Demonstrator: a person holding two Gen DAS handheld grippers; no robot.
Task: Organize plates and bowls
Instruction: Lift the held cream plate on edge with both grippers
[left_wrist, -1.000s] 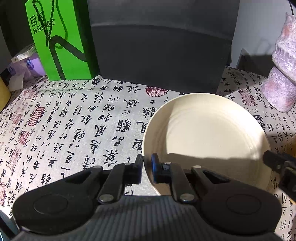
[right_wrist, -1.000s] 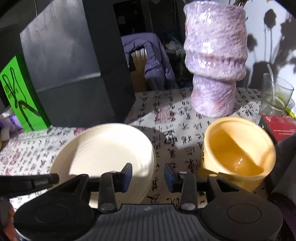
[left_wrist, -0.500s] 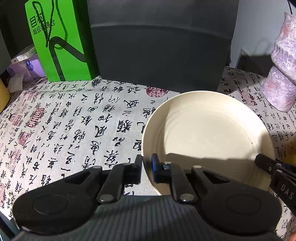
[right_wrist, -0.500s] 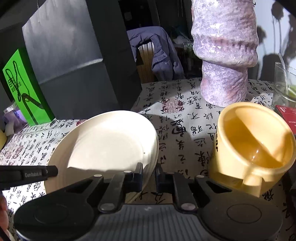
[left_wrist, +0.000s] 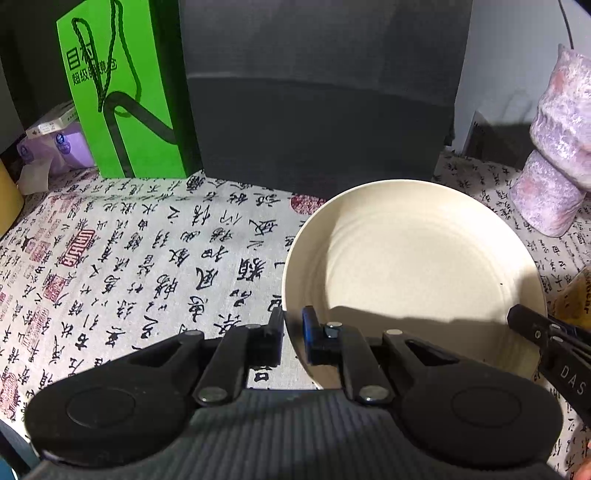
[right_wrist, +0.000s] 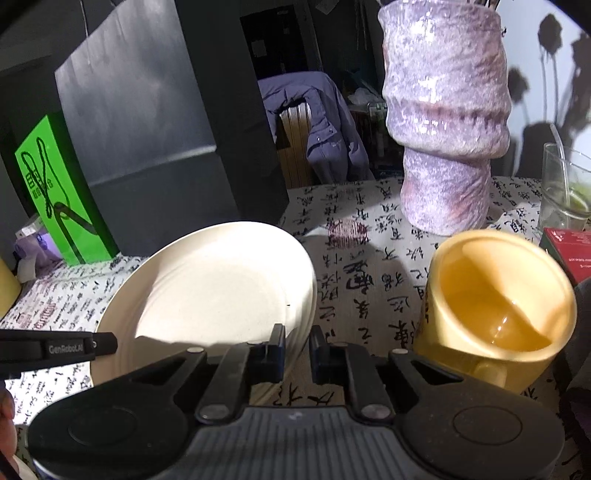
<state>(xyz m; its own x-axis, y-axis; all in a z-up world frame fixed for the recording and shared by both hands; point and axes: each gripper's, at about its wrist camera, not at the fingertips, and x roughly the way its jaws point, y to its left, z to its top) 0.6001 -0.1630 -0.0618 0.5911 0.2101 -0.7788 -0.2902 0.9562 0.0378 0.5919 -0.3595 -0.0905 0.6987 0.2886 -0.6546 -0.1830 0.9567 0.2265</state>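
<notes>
Home living space: calligraphy-printed cloth-covered surface (left_wrist: 155, 258), textured purple ceramic vase (right_wrist: 445, 122), blue padded jacket (right_wrist: 325, 125) draped over a wooden chair (right_wrist: 295, 144).

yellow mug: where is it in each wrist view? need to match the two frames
Left wrist: only a sliver of the yellow mug at the right edge, beyond the cream plate.
Right wrist: lower right, tilted with its opening toward the camera, right of the plate.
Shared landmark: the green bag, behind the plate on the left in both views.
</notes>
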